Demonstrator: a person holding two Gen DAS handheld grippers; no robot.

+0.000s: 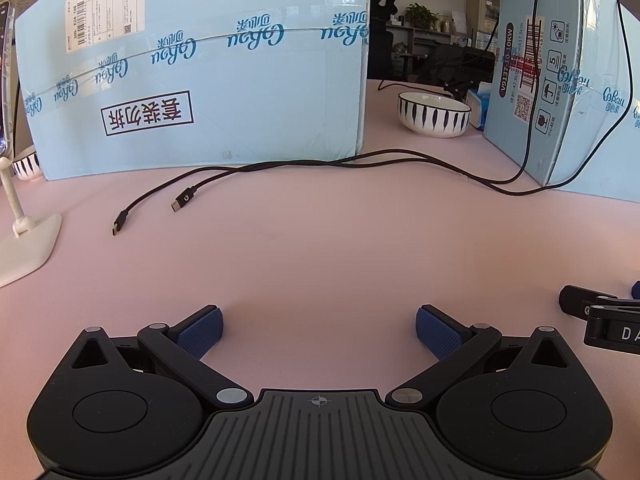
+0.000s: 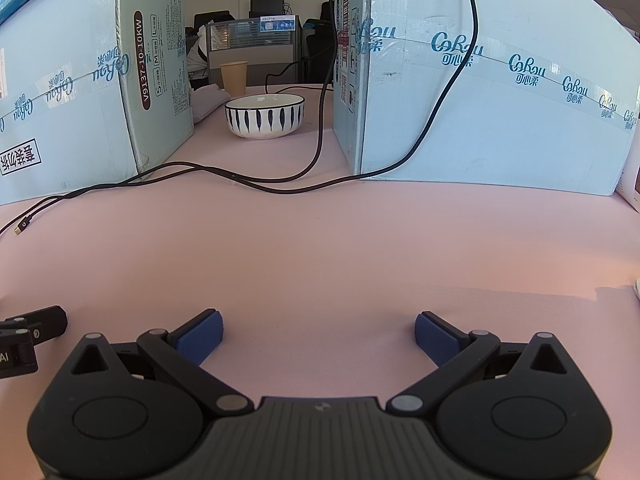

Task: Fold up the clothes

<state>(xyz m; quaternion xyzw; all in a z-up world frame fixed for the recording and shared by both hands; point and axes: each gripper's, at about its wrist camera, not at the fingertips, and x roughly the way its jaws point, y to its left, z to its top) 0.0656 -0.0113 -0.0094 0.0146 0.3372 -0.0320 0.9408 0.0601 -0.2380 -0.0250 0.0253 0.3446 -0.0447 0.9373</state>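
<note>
While both grippers rest low over a pink tabletop (image 1: 320, 248), the left gripper (image 1: 319, 330) stands released, its blue-padded fingers (image 1: 200, 334) spread wide with nothing but bare surface between them. The right gripper (image 2: 319, 334) is likewise released and empty; part of its black frame shows at the right edge of the left wrist view. No clothing lies on the open stretch of table in front of either gripper; the only fabric in sight is a pale bundle (image 2: 206, 102) just left of the striped bowl (image 2: 264, 116), and whether it is a garment cannot be told. The bowl, white with dark blue strokes, sits in the gap between two light blue cardboard cartons (image 1: 200, 80) (image 2: 500, 100) printed with teal lettering. Behind the bowl stands a tan paper cup (image 2: 234, 78). Two black USB-C cables (image 1: 280, 168) trail from the carton right of the bowl and run forward and left of it, their plugs lying loose on the pink surface. Far left of the bowl, a white phone stand (image 1: 24, 236) holds a phone, with a second striped bowl (image 1: 26, 164) behind it. Beyond the bowl, an office opens out: desks, dark chairs, partitions and a potted plant (image 1: 420, 14).
</note>
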